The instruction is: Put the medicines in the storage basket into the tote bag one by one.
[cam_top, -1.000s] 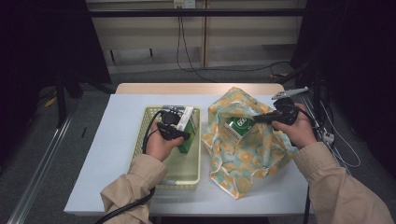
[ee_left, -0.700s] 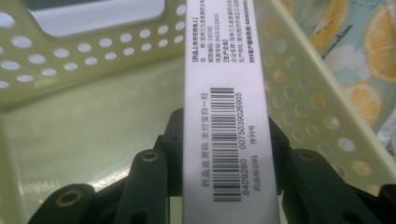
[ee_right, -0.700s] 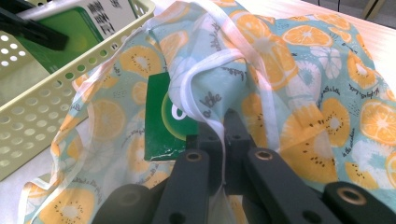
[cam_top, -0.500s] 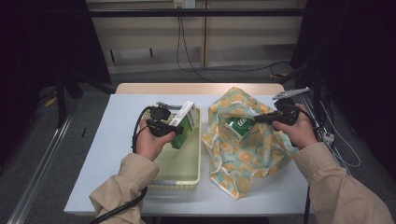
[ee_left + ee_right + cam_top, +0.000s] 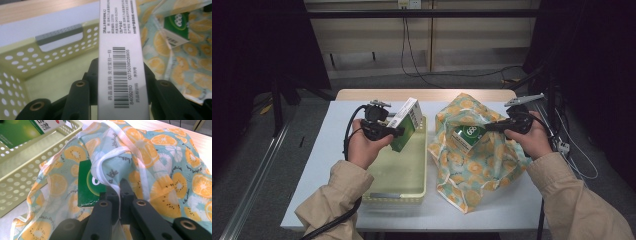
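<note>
One box (image 5: 465, 136) already inside bag (image 5: 472, 165); we hold second box (image 5: 406, 124) clamped in left gripper (image 5: 398, 132), beside bag, insertion left; right gripper (image 5: 490, 127) pinches bag rim.

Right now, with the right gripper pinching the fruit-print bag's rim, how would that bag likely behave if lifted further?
The fruit-print bag looks floppy: its thin fabric lies crumpled and slumped on the table. Lifted by the white-edged rim clamped in the right gripper, it would probably drape and sag instead of holding shape. The green box inside might slide and pull the bag to one side.
</note>
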Demonstrator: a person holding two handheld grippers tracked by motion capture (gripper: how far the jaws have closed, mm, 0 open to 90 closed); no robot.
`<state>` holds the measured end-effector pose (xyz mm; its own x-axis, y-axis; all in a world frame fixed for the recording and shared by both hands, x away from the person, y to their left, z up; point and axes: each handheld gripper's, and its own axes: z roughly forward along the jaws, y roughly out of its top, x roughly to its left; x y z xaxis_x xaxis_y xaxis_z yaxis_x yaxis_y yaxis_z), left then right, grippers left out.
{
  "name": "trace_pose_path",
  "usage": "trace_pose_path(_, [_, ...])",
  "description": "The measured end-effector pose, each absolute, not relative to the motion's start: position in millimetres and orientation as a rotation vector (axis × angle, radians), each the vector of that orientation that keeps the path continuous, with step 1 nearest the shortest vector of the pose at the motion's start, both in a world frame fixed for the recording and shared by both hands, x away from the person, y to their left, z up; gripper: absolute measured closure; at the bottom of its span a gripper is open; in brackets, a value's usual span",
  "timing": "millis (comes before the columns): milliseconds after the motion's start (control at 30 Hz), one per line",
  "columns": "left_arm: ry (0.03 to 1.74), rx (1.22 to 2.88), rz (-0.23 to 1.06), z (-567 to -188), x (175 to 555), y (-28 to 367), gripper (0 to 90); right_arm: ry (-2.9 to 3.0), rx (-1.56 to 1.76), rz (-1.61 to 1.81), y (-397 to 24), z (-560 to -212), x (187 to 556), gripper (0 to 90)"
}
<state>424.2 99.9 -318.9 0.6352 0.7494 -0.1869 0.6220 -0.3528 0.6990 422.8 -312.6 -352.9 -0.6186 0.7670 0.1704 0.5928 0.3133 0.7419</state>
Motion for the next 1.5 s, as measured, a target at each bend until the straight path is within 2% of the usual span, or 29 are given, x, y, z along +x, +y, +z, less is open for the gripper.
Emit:
trace_pose_path(233, [0.932, 2.099, 0.178, -307.2, 408.2, 77.6, 63.9, 2.361, 1.240, 1.197, -312.8, -350.6, 422.8, 89.5])
trace_pose_path(633, [0.755, 2.161, 0.088, -311.9, 387.1, 23.6, 63.8, 2.359, 1.242, 1.197, -313.4, -345.5, 423.3, 89.5])
trace_pose_path(1500, [0.609, 2.310, -0.030, -353.9, 375.2, -53.7, 63.6, 2.337, 1.234, 1.213, -319.7, -333.3, 424.4, 89.5])
